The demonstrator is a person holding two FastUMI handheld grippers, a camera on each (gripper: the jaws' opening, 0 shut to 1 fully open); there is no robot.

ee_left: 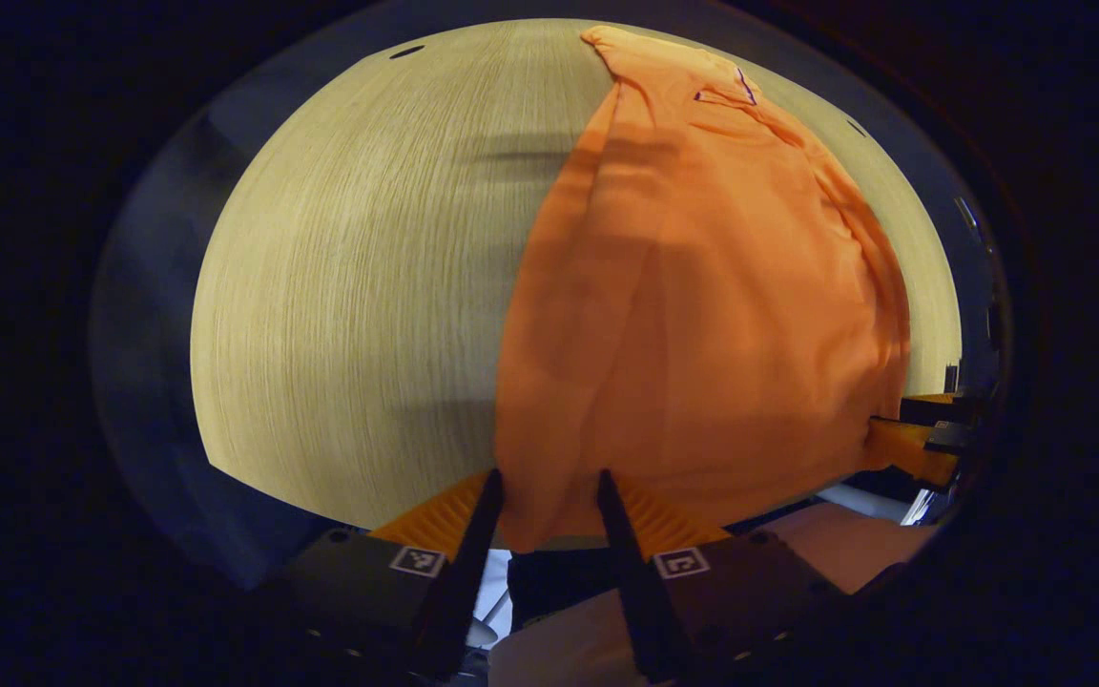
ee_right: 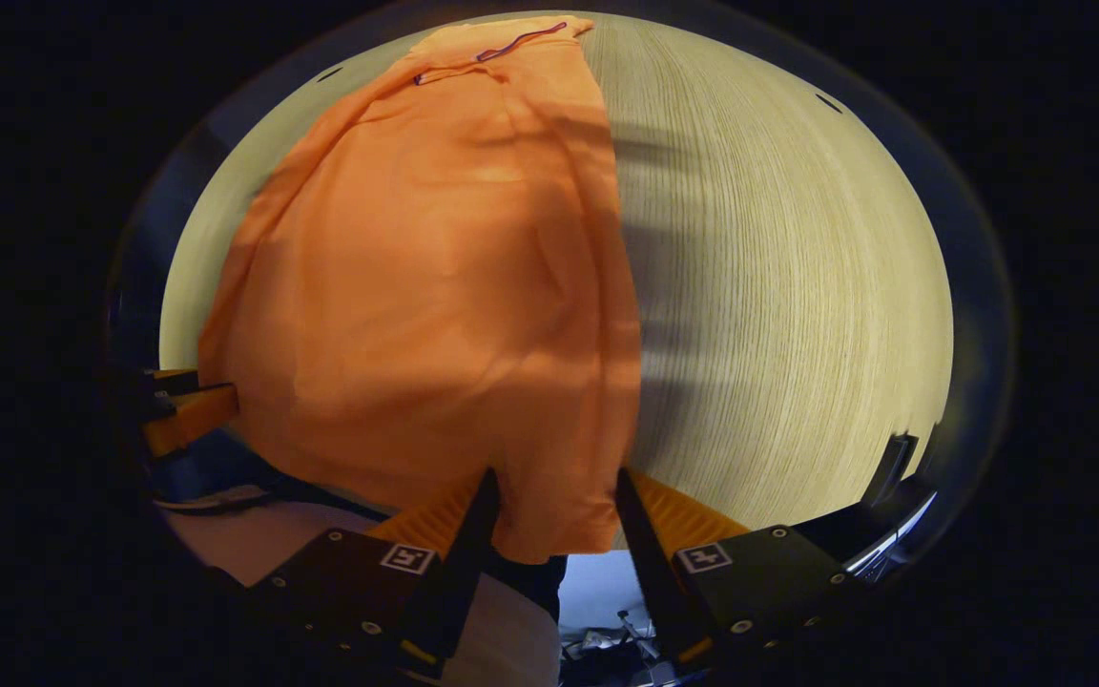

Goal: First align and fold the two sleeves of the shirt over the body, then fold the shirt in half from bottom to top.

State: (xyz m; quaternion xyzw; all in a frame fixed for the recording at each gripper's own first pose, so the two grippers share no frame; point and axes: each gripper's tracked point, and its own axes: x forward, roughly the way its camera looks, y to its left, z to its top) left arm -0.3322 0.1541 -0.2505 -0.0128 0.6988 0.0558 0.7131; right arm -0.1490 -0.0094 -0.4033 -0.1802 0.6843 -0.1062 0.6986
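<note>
An orange shirt (ee_left: 702, 315) lies lengthwise on the wooden table (ee_left: 368, 286), with its collar (ee_left: 721, 91) at the far end. My left gripper (ee_left: 547, 482) is shut on one corner of the bottom hem at the table's near edge. The right gripper (ee_left: 922, 444) shows at the hem's other side. In the right gripper view the shirt (ee_right: 435, 286) runs up to its collar (ee_right: 502, 43). My right gripper (ee_right: 554, 477) is shut on the other hem corner, which hangs between its fingers. The left gripper (ee_right: 182, 410) appears at the far left.
Bare wood of the table (ee_right: 778, 286) stretches beside the shirt on both sides. Below the near edge sits a person's pale clothing (ee_left: 855, 544), seen also as a pale patch (ee_right: 254, 539). A dark object (ee_right: 893, 468) stands at the table's right edge.
</note>
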